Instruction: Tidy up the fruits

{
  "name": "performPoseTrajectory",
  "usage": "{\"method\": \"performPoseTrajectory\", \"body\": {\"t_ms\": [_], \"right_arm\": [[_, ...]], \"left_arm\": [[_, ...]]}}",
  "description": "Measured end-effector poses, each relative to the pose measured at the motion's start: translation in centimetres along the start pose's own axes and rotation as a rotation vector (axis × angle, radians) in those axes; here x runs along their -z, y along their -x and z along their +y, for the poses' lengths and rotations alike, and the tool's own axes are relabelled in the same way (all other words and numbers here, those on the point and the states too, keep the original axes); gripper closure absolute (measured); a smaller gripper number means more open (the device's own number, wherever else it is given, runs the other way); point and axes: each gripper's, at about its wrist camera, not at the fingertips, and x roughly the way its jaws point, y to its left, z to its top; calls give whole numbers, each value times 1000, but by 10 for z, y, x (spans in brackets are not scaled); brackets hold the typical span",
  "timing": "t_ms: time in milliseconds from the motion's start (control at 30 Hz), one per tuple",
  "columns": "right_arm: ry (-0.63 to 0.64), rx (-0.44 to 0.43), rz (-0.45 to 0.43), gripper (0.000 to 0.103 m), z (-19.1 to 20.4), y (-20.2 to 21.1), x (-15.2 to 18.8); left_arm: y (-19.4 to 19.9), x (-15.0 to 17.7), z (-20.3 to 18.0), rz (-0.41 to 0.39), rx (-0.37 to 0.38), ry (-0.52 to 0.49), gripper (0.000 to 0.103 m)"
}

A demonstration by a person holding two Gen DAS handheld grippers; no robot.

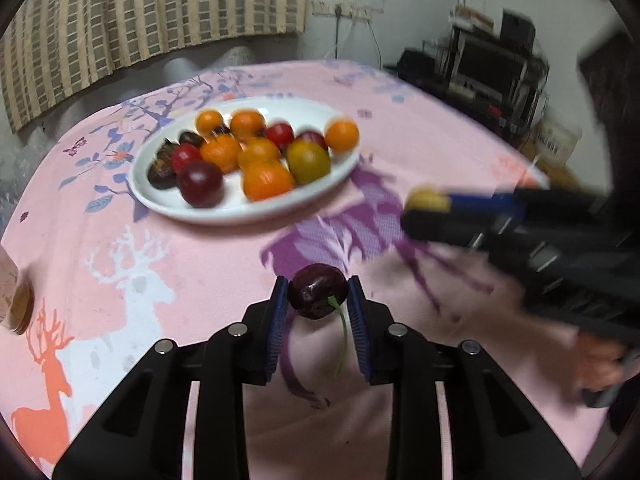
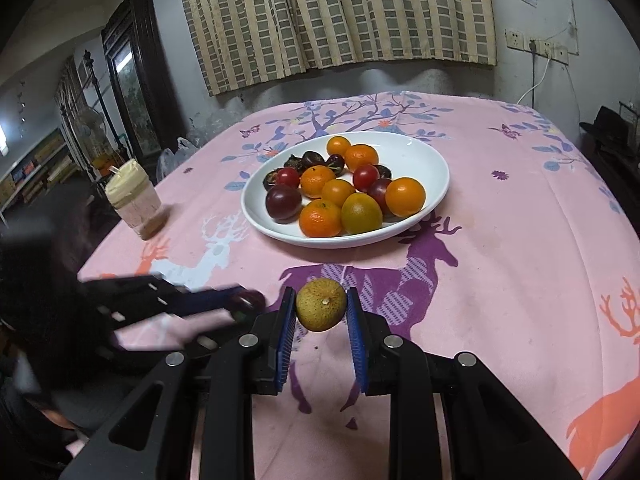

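My left gripper [image 1: 318, 294] is shut on a dark red cherry [image 1: 316, 290] with a green stem, held above the pink cloth. My right gripper [image 2: 321, 306] is shut on a small yellow-green citrus [image 2: 321, 305]. A white oval plate [image 1: 168, 200] [image 2: 432, 160] ahead holds several oranges, red tomatoes, dark plums and dark figs. In the left wrist view the right gripper [image 1: 420, 204] comes in blurred from the right with the yellow fruit [image 1: 426, 200]. In the right wrist view the left gripper [image 2: 248, 300] shows blurred at the left.
The table has a pink cloth with deer prints [image 2: 520, 260]. A plastic cup with a lid and straw [image 2: 134, 204] stands at the table's left edge. A curtain and wall lie behind; shelves with electronics [image 1: 492, 60] stand at the right.
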Motion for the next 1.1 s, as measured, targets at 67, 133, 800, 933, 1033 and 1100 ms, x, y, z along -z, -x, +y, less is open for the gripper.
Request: {"method": "performPoseTrajectory", "body": {"t_ms": [67,133,800,933,1033,1100], "right_arm": [[15,22,-12,78,0,-4,-8],[29,40,-37,78,0,-7,-22],[14,65,-62,31,-22,-77,-105],[29,94,-94,4,-14,-42,-85],[65,94,-88,4,-6,-22,-60],[79,77,-75,4,-2,-7,-35]], "left_arm": [[12,-19,17,-41,9,45,73],[17,-41,30,-82,-32,57,73],[-42,-125,93,-102,-289,176,10],[-14,-99,94,-79,-276,181,5],[13,-64,94,-63,-298,215,5],[28,-38,95,-60,-310,259,5]]}}
